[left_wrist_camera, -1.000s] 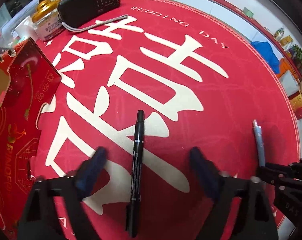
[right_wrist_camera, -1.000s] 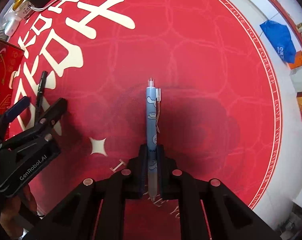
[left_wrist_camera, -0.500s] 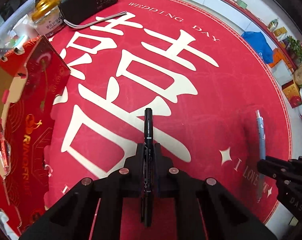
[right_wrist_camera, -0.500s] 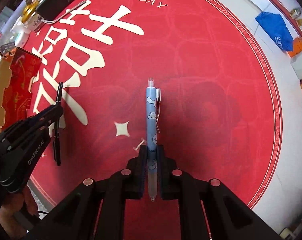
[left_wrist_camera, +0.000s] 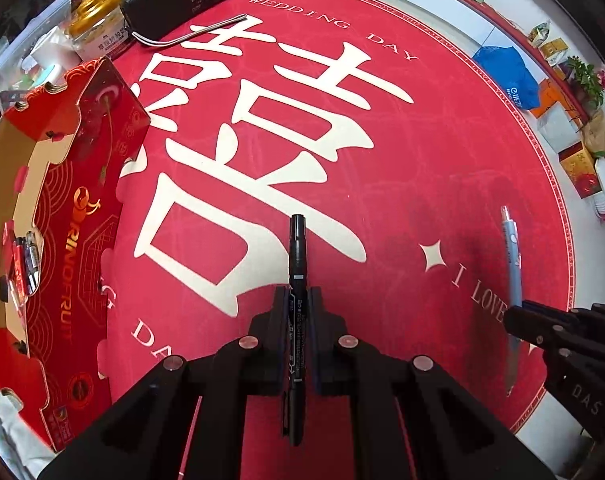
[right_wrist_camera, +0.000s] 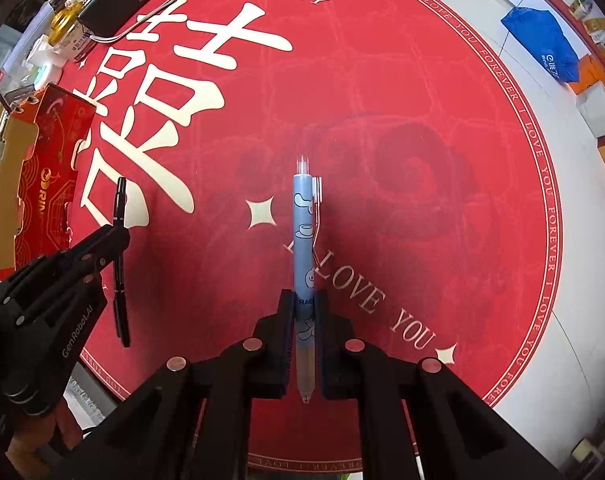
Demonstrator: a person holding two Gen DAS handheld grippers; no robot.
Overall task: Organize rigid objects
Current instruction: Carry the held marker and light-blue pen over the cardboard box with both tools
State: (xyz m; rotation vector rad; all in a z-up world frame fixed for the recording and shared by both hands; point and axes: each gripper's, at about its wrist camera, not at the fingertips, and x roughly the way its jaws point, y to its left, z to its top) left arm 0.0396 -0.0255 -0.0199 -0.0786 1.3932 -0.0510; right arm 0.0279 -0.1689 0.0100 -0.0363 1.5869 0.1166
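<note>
1. Since a second ago: left gripper (left_wrist_camera: 298, 312) closed on black marker (left_wrist_camera: 297, 256), lifted clear of red mat (left_wrist_camera: 442, 152).
2. Red fruit box (left_wrist_camera: 68, 240), open top: left of both; nearer left hand.
3. Right gripper (right_wrist_camera: 305, 312) clamped on blue pen (right_wrist_camera: 303, 236).
4. Long axes: along fingers.

Both grippers matte black plastic w/ angular, strut-like linkage arms & round silver rivets at the pivots. Left gripper (left_wrist_camera: 298, 332): fingers (left_wrist_camera: 280, 320) are flat black slabs w/ dark blue pad edges; side of its body reads "GenRobot.AI" in white, a hand (right_wrist_camera: 58, 424) wrapped round its grip below. Right gripper (right_wrist_camera: 304, 336): same build, white "DAS" lettering on its side.
</note>
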